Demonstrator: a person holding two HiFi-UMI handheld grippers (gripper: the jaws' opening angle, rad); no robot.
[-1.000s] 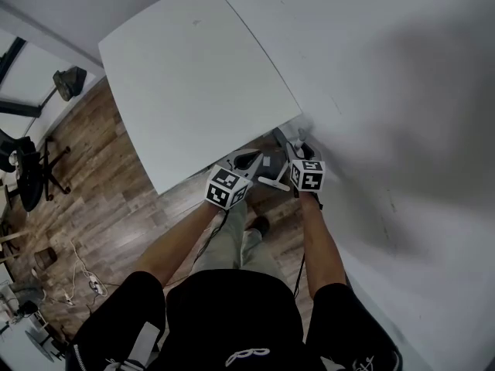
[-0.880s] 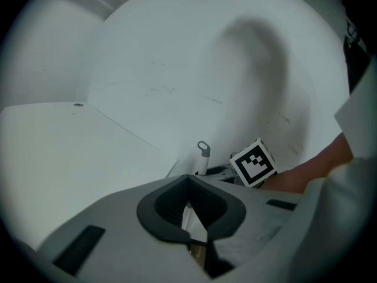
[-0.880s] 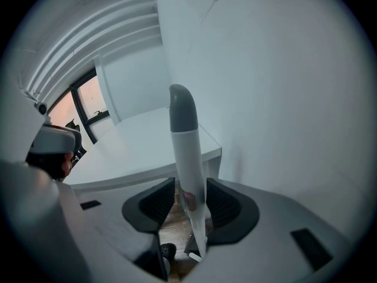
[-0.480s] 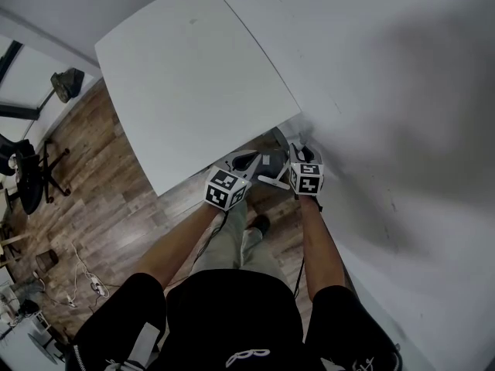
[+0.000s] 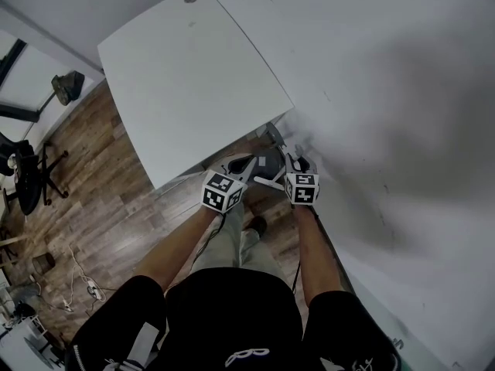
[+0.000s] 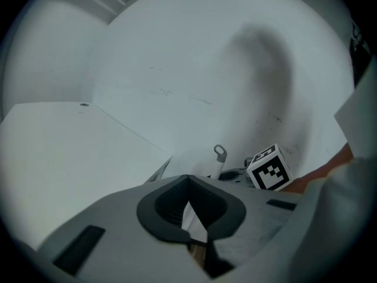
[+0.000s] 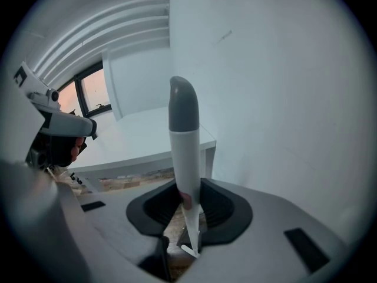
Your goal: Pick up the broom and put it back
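The broom's handle [image 7: 184, 140] is a white shaft with a grey cap, and it stands upright between the pads of my right gripper [image 7: 187, 188]. The jaws have just been closing and now press on the shaft. In the left gripper view the same handle's grey loop end [image 6: 219, 153] rises beside the right gripper's marker cube [image 6: 268, 168]. My left gripper [image 6: 188, 178] has its tips together, with only a white sliver showing behind them. In the head view both grippers, left [image 5: 246, 165] and right [image 5: 292, 159], sit in the corner between table and wall. The broom's head is hidden.
A white table [image 5: 186, 83] fills the upper left, its near corner just above the grippers. A white wall [image 5: 387, 91] runs along the right. The floor is wood [image 5: 116, 199], with an office chair [image 5: 27, 168] and loose cables [image 5: 85, 284] at the left.
Both grippers have shifted a little up and left toward the table corner. The right one carries the broom handle with it.
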